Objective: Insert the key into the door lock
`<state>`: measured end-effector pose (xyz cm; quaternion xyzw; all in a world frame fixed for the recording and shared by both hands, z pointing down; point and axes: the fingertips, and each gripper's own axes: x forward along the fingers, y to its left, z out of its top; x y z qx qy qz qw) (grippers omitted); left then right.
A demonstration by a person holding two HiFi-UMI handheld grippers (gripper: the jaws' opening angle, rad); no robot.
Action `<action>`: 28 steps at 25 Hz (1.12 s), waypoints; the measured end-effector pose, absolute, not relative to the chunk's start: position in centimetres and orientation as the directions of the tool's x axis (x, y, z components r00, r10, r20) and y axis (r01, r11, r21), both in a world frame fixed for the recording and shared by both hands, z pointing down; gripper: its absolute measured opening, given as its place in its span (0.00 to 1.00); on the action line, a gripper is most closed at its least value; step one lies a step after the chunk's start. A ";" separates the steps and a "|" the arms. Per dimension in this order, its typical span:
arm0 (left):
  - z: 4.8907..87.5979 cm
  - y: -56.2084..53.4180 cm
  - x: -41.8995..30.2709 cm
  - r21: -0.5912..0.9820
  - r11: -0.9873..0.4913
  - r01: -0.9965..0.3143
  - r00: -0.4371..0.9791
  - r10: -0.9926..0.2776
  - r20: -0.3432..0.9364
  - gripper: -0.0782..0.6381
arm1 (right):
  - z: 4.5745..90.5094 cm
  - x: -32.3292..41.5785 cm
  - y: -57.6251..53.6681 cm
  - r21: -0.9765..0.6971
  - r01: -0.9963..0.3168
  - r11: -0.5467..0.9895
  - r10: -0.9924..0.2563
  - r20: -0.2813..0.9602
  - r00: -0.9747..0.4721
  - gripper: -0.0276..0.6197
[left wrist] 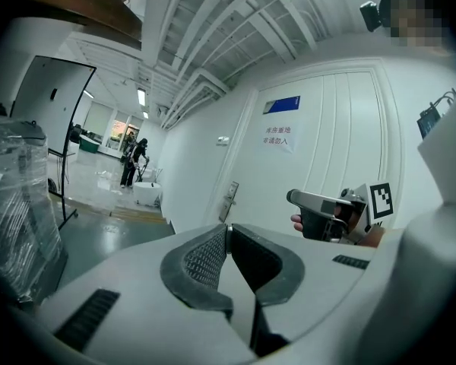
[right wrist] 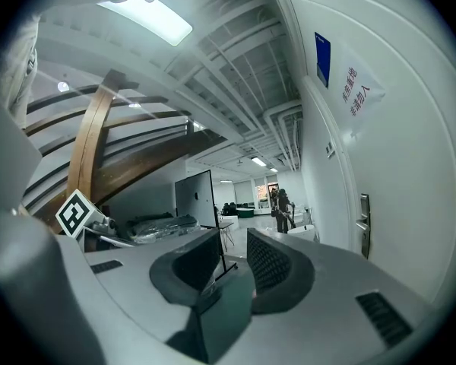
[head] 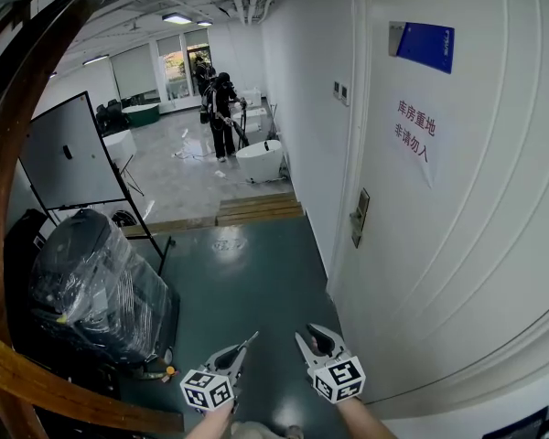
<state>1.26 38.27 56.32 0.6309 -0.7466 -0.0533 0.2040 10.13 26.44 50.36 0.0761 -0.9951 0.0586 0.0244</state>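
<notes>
My left gripper (head: pixel 243 347) has its fingers pinched together on a thin metal sliver that I take for the key (left wrist: pixel 225 231), its tip pointing far and slightly right. Just right of it, my right gripper (head: pixel 314 340) holds its fingers wide and empty. The door lock (head: pixel 359 216), an upright plate on the white door (head: pixel 457 273), lies well apart, farther off and to the right, nearer my right gripper.
</notes>
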 end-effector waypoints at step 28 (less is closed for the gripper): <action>56.1 36.8 -12.8 0.408 0.021 -0.913 0.072 -0.975 0.211 0.15 | 50.4 -0.8 26.0 -0.081 -0.343 0.936 -0.334 0.108 -0.937 0.19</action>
